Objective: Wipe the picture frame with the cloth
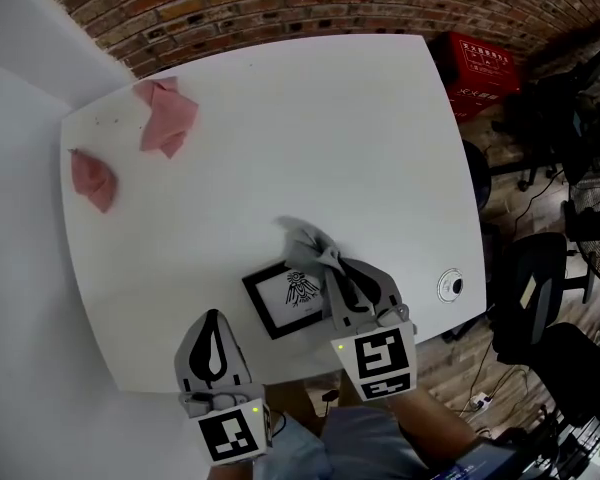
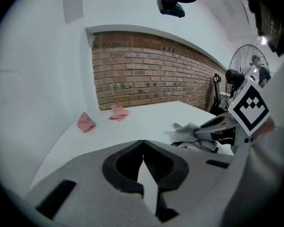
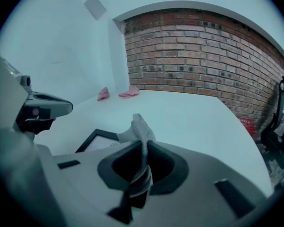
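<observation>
A black picture frame [image 1: 283, 301] with a white print lies flat near the table's front edge; the right gripper view shows its corner [image 3: 95, 137]. My right gripper [image 1: 329, 265] is shut on a grey cloth [image 1: 307, 242], which bunches out past the jaws over the frame's far right corner. In the right gripper view the cloth [image 3: 139, 127] runs twisted between the closed jaws [image 3: 144, 144]. My left gripper [image 1: 213, 318] hovers to the left of the frame, shut with nothing in it; its jaws meet at the tips [image 2: 142, 144]. From there the cloth [image 2: 186, 127] shows to the right.
Two pink cloths [image 1: 166, 115] [image 1: 92, 178] lie at the far left of the white table [image 1: 310, 128]. A round cable port [image 1: 451, 286] sits near the right edge. A white wall runs along the left, brick behind. A red crate [image 1: 477, 72] and office chairs [image 1: 555, 118] stand right.
</observation>
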Available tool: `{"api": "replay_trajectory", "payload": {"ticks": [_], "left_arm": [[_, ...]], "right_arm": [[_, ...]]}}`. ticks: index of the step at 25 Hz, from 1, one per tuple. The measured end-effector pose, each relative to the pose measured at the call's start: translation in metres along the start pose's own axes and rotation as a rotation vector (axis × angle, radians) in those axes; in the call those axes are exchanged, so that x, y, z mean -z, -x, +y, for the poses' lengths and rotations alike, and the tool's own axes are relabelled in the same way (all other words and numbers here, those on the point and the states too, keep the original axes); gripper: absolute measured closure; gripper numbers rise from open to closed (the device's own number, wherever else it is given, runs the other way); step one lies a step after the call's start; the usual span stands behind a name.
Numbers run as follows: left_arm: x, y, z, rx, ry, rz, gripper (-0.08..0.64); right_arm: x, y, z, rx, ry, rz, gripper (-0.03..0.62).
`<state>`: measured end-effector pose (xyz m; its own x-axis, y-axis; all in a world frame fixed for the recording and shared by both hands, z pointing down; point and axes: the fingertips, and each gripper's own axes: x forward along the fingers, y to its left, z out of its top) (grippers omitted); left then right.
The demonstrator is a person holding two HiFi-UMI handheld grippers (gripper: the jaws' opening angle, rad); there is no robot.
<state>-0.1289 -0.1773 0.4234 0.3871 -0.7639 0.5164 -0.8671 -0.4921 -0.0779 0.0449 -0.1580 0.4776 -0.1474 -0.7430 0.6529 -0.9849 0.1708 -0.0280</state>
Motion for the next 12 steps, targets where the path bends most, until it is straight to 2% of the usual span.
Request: {"api": "replay_trajectory", "payload": {"ticks": [12], "left_arm": [[-0.017, 0.002, -0.025, 0.024, -0.025, -0.027, 0.551]], "right_arm": [[0.004, 0.027, -0.040, 0.068, -0.029, -0.018, 0.555]]}}
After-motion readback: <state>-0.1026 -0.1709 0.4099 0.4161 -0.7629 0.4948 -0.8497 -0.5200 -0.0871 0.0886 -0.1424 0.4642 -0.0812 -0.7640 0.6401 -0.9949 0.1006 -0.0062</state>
